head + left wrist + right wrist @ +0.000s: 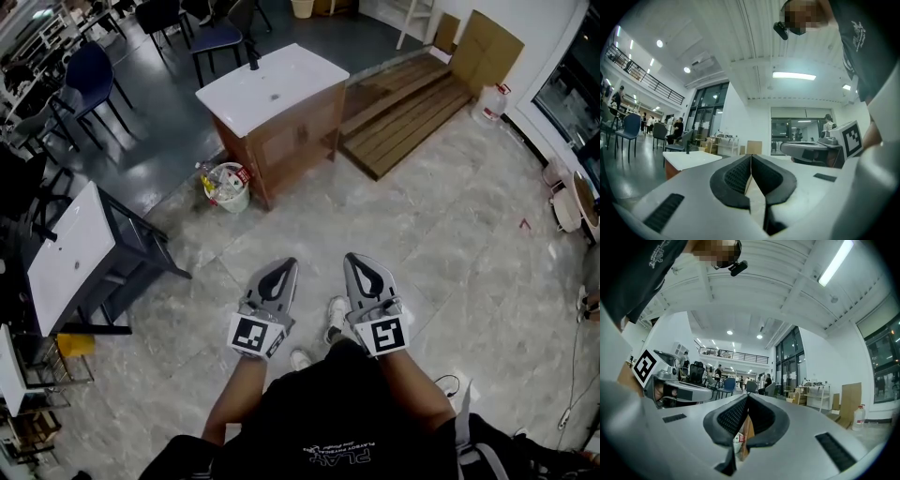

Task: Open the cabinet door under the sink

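Observation:
The wooden sink cabinet (292,141) with its white basin top (272,82) stands on the tiled floor well ahead of me, its doors (281,148) shut. Both grippers are held side by side low in the head view, far short of the cabinet. My left gripper (280,268) is shut with nothing in it, and my right gripper (360,262) is shut and empty too. In the left gripper view the pads (736,176) meet, and the white basin top (689,159) shows beyond at the left. The right gripper view shows its pads (729,417) pressed together.
A white bucket (226,186) with rubbish sits at the cabinet's left foot. A wooden platform (403,108) lies to its right, with a water jug (491,101) and cardboard (484,47) behind. A dark vanity with a white top (70,253) stands at my left. Chairs (89,80) stand further back.

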The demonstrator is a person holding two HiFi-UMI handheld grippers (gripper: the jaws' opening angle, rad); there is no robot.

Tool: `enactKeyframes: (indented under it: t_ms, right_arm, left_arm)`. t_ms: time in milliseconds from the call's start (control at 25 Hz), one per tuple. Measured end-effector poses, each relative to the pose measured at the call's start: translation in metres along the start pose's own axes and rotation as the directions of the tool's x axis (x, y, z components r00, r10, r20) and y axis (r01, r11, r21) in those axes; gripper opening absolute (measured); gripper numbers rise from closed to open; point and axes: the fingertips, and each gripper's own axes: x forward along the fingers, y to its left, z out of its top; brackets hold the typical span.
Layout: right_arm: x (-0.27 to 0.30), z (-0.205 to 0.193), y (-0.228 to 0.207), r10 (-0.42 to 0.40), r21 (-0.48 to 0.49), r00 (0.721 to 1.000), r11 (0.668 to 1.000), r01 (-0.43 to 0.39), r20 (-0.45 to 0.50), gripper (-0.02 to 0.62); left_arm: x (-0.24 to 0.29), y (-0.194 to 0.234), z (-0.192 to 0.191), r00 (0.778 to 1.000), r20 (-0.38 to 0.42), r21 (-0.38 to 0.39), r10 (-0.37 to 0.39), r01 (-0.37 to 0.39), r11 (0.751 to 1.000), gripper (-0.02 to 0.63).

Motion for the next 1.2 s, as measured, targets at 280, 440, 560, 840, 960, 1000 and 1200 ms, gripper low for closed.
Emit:
enactKeyframes:
  t_ms: [280, 440, 560, 840, 960, 1000, 1200]
  right_arm:
    - [0.054, -0.013, -0.05, 0.034, 0.022, 0.999, 0.999, -0.035, 0.017, 0.021]
    - [0.074, -0.022, -0.083, 0.048, 0.031, 0.999, 0.998, -0.049, 0.023, 0.021]
    - [0.084, -0.032, -0.108, 0.058, 0.041, 0.998, 0.997, -0.058, 0.018, 0.021]
    - [0.11, -0.041, -0.143, 0.084, 0.072, 0.996, 0.994, -0.086, 0.025, 0.021]
    - [0.124, -0.044, -0.154, 0.074, 0.097, 0.997, 0.992, -0.077, 0.026, 0.021]
    - [0.128, -0.046, -0.157, 0.073, 0.097, 0.997, 0.992, -0.075, 0.024, 0.022]
    - [0.156, -0.052, -0.171, 0.064, 0.086, 0.997, 0.994, -0.066, 0.035, 0.021]
  left_arm:
    - [0.073, 0.028, -0.002, 0.999, -0.038, 0.023, -0.006, 0.006, 1.0, 0.023]
    - [0.114, 0.033, -0.008, 0.998, -0.063, 0.024, -0.008, 0.009, 1.0, 0.023]
    - [0.143, 0.037, -0.014, 0.997, -0.082, 0.034, -0.001, 0.004, 0.999, 0.023]
    - [0.186, 0.054, -0.016, 0.995, -0.095, 0.044, 0.037, -0.033, 0.998, 0.023]
    - [0.198, 0.064, -0.018, 0.994, -0.1, 0.044, 0.044, -0.039, 0.998, 0.023]
    - [0.202, 0.067, -0.018, 0.994, -0.102, 0.042, 0.047, -0.043, 0.998, 0.023]
    - [0.223, 0.09, -0.02, 0.994, -0.099, 0.036, 0.052, -0.049, 0.998, 0.023]
